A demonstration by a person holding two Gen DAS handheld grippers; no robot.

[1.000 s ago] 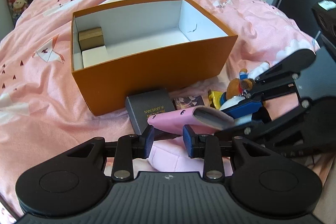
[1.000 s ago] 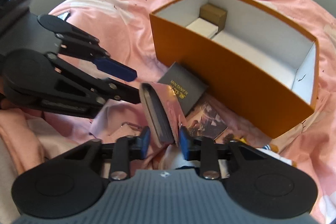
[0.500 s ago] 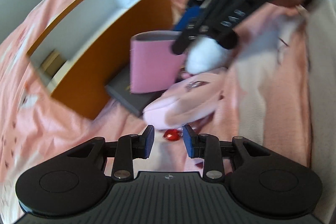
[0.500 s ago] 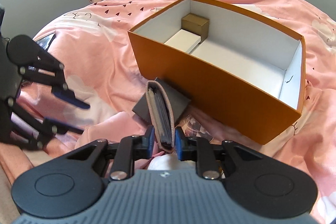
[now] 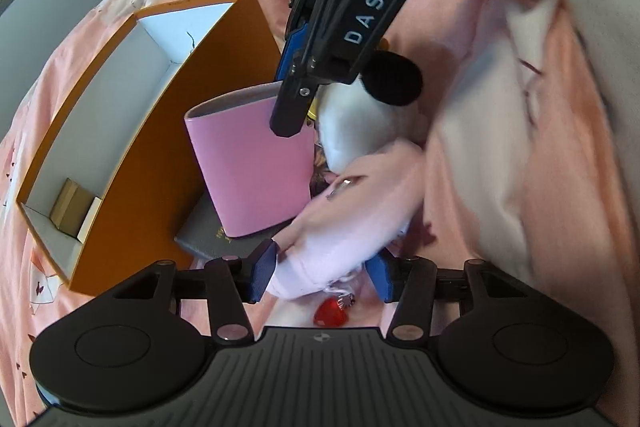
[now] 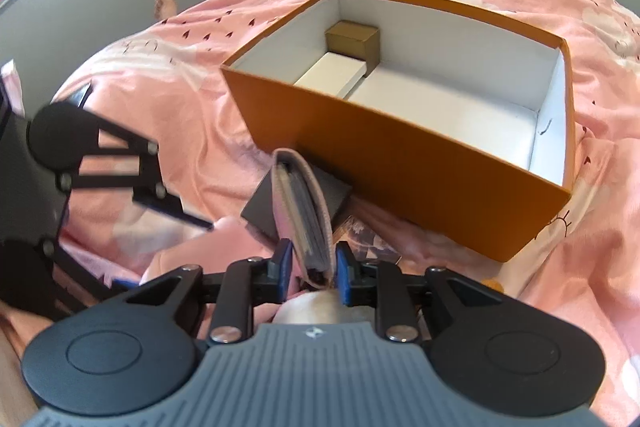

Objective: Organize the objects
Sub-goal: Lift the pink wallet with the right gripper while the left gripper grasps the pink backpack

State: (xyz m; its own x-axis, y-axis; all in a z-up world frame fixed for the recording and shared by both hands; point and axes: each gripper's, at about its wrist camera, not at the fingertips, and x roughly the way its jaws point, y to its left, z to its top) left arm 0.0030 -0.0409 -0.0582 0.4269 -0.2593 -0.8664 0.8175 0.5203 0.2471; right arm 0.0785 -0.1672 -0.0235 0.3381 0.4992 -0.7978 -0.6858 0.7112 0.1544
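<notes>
1. Progress is looking small: the orange box (image 6: 400, 163) is sitting on the bed (image 6: 160, 95) and is holding only a brown box (image 6: 352, 41) and a white box (image 6: 332, 75) at one end. The rest of it is showing bare white floor.
2. Right tongs (image 6: 310, 267) are pinching a pink wallet (image 6: 302, 215) by its edge, up in the air just beside the orange box, not yet over it.
3. Left tongs (image 5: 320, 277) are standing apart around a soft pink thing (image 5: 352, 223), without squeezing it as far as I can tell.
4. Still waiting outside the box are a grey box (image 5: 216, 239), a picture card (image 6: 362, 235), a red heart (image 5: 331, 315) and a white toy (image 5: 356, 123).
5. Hard parts: the soft pink thing is looking blurry, so I cannot tell what it is. The wallet is hiding much of the grey box. The white toy is half hidden behind the right tongs.
</notes>
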